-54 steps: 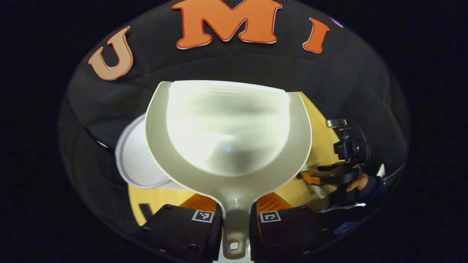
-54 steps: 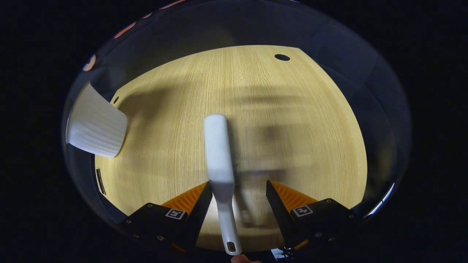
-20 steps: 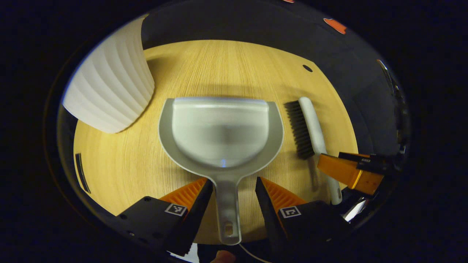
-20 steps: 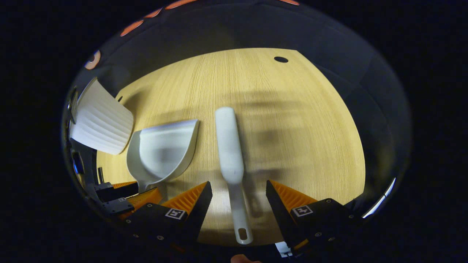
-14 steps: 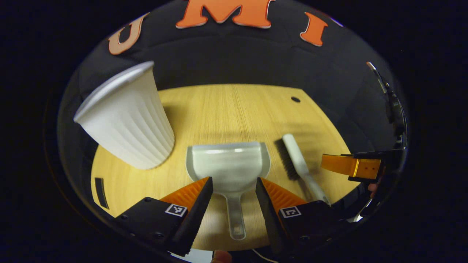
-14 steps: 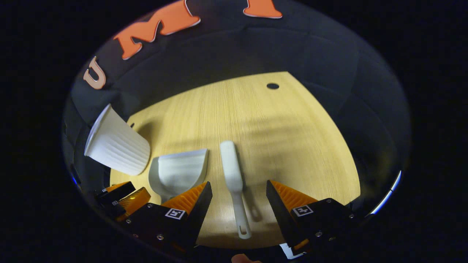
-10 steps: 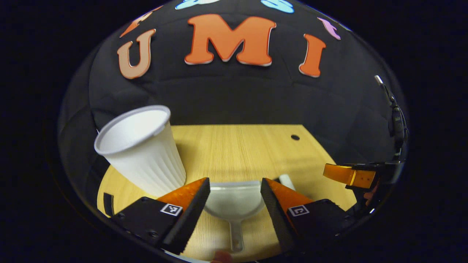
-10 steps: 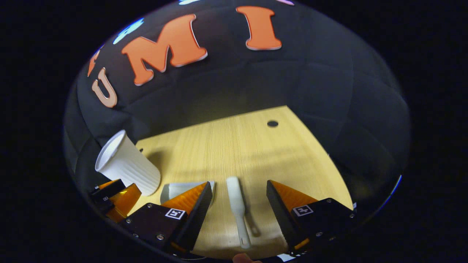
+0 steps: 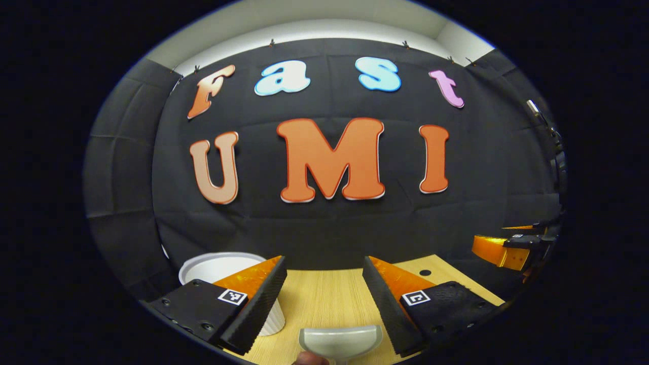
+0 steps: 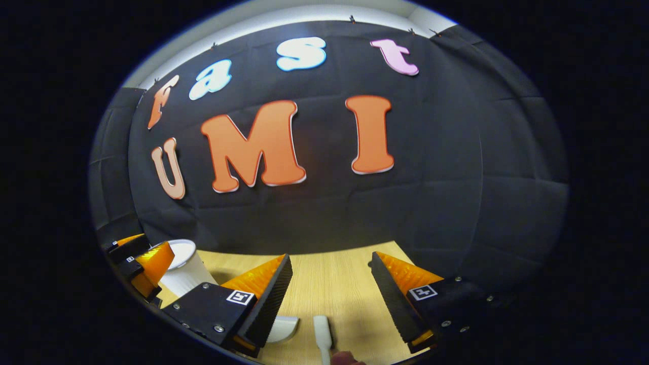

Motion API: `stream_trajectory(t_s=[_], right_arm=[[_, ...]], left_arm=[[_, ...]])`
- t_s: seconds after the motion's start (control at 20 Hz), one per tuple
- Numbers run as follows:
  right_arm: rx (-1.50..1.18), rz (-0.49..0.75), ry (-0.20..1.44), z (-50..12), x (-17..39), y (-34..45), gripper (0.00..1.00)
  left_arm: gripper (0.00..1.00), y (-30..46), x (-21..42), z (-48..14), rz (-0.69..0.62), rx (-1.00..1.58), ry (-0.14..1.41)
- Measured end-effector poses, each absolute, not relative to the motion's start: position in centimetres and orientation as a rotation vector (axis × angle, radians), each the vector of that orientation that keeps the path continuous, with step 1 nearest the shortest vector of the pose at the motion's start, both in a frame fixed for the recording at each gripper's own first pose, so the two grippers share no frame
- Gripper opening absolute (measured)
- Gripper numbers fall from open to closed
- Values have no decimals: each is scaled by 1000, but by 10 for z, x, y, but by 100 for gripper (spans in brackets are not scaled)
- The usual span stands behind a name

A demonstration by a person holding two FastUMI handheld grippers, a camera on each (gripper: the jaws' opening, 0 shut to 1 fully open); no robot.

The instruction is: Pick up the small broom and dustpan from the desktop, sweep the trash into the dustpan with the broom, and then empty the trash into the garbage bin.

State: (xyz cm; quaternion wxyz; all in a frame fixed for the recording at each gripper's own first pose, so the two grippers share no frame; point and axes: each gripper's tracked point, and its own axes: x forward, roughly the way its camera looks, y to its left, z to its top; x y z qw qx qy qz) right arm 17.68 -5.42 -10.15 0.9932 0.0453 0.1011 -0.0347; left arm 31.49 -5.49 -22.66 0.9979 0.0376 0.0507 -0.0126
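In the left gripper view, the left tool has its fingers spread wide with nothing between them, raised above the wooden surface and facing the black cloth wall. The dustpan lies flat on the surface below the gap between the fingers, touched by neither. The white ribbed garbage bin stands upright at the left, partly hidden behind the left finger. The right tool shows at the right edge, well apart from the dustpan.

In the right gripper view, the right tool is likewise open and holds nothing. The broom lies on the surface below the gap, its white back showing, and the dustpan lies just beside it to the left, partly behind the finger. The garbage bin stands farther left, with the left tool in front of it at the edge.
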Motion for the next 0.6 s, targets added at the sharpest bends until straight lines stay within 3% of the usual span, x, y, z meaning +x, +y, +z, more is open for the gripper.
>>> stream_trajectory(t_s=[0.2,0.6], right_arm=[[57,-71,110,-69,175,-50,94],[42,-98,42,-52,171,-46,94]], left_arm=[[94,-54,313,-219,-57,80,30],[93,-34,309,-206,33,39,-42]])
